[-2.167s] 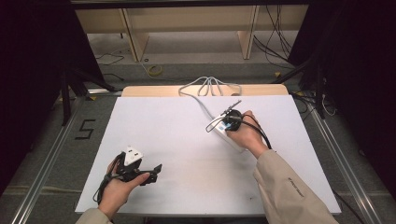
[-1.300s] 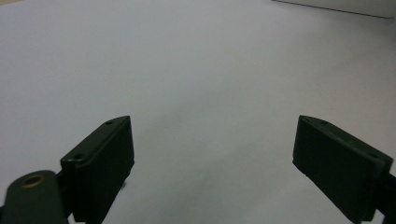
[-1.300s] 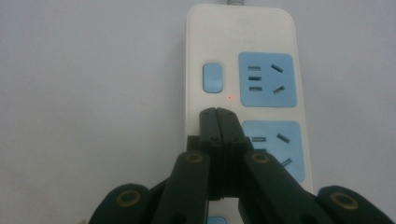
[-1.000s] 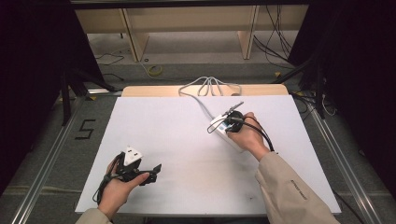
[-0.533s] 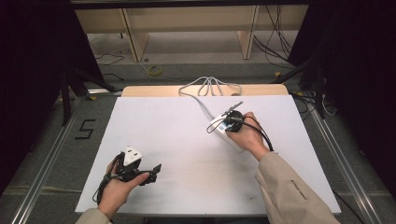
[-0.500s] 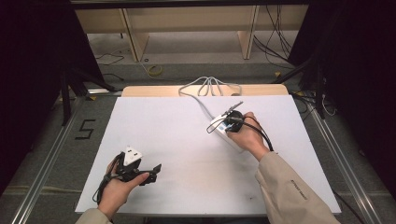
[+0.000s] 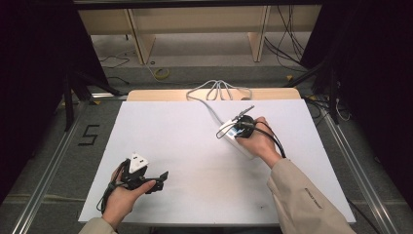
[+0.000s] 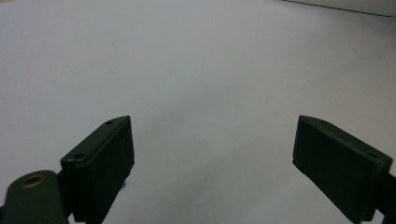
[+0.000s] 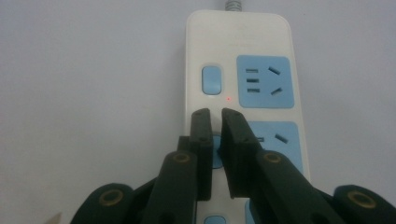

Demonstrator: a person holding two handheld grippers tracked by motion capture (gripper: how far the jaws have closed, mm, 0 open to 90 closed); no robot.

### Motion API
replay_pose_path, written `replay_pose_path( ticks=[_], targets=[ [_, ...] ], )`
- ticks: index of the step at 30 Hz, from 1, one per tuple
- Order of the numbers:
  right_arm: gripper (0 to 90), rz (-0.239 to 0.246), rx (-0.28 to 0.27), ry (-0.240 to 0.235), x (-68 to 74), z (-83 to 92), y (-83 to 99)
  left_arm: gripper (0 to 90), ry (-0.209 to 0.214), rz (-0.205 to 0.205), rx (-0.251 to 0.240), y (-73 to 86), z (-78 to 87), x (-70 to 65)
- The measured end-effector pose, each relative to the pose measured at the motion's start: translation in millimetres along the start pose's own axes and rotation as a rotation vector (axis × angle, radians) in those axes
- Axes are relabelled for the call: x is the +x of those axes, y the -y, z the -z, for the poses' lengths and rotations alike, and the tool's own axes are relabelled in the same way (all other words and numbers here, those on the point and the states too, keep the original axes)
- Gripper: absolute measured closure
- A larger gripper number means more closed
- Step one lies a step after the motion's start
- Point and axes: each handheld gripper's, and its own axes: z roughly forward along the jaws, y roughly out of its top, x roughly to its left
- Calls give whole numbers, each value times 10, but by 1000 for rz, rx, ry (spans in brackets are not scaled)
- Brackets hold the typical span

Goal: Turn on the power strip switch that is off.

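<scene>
A: What lies nearest the person?

B: The left tool (image 7: 158,179) rests low on the near left of the white counter (image 7: 195,146), gripped by the left hand (image 7: 122,197). Its jaws stand wide apart with bare counter between them.

A: And the right side?

B: Farther in, the right hand (image 7: 258,141) holds the right tool (image 9: 215,135) over a white power strip (image 9: 243,70) with blue sockets, lying right of centre on the counter. The jaws are a narrow slit apart, having just parted a little, their tips over a blue switch (image 9: 216,157) on the strip; nothing is gripped. A small red light (image 9: 228,98) glows beside another blue switch.

A: What is beyond?

B: The strip's pale cable (image 7: 219,90) loops at the counter's far edge. Past it, a grey floor (image 7: 204,58) with stray wires, wooden frame legs (image 7: 136,34), and dark curtains (image 7: 375,73) at both sides.
</scene>
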Motion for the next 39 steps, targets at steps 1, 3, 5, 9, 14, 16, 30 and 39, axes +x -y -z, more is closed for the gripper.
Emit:
replay_pose_path(
  ticks=[1,3,5,9,14,16,30,39],
  targets=[
    [827,-2,1,0,2,1,-1,122,-1,3,-3,0,-2,-2],
    [823,-3,3,0,6,2,-2,122,-1,3,-3,0,-1,-2],
    [819,-2,5,0,8,4,-2,122,-1,4,-3,0,-2,-2],
    [810,-3,-1,0,7,14,-1,122,-1,3,-3,0,-2,-1],
    [788,-2,-11,-6,8,34,-1,122,-2,4,-4,0,-1,-2],
    [779,-3,-11,-5,12,45,2,122,-2,4,-3,0,-1,-2],
    [708,2,-41,-18,20,115,50,122,-2,4,-3,0,-1,-2],
    [674,9,-53,-25,29,181,72,123,-3,5,-3,1,-1,-3]
  ],
)
